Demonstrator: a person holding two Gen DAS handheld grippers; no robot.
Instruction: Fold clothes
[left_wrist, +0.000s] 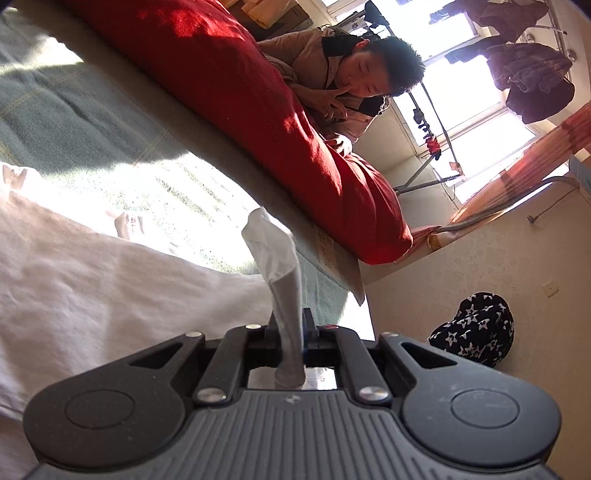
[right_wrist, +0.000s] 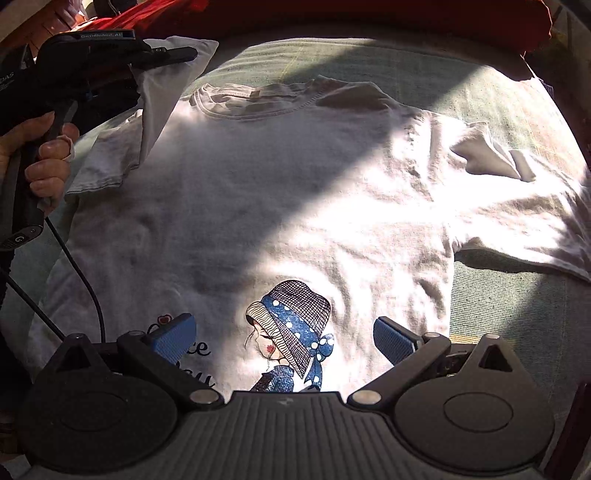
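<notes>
White cotton T-shirt (right_wrist: 295, 192) with hat-girl print, flat on green bed (right_wrist: 480, 96); left tool (left_wrist: 291, 332) clenched on its sleeve, upper left; right tool (right_wrist: 284, 336) released, bottom centre.

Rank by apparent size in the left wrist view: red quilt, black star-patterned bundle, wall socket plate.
1. Red quilt, largest.
2. Black star-patterned bundle.
3. Wall socket plate, smallest.
Differing distances from the camera make true sizes unsure.

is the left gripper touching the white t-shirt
Touching. In the left wrist view, the left gripper has its jaws shut on a bunched strip of the white t-shirt; the right wrist view shows that sleeve lifted.
</notes>
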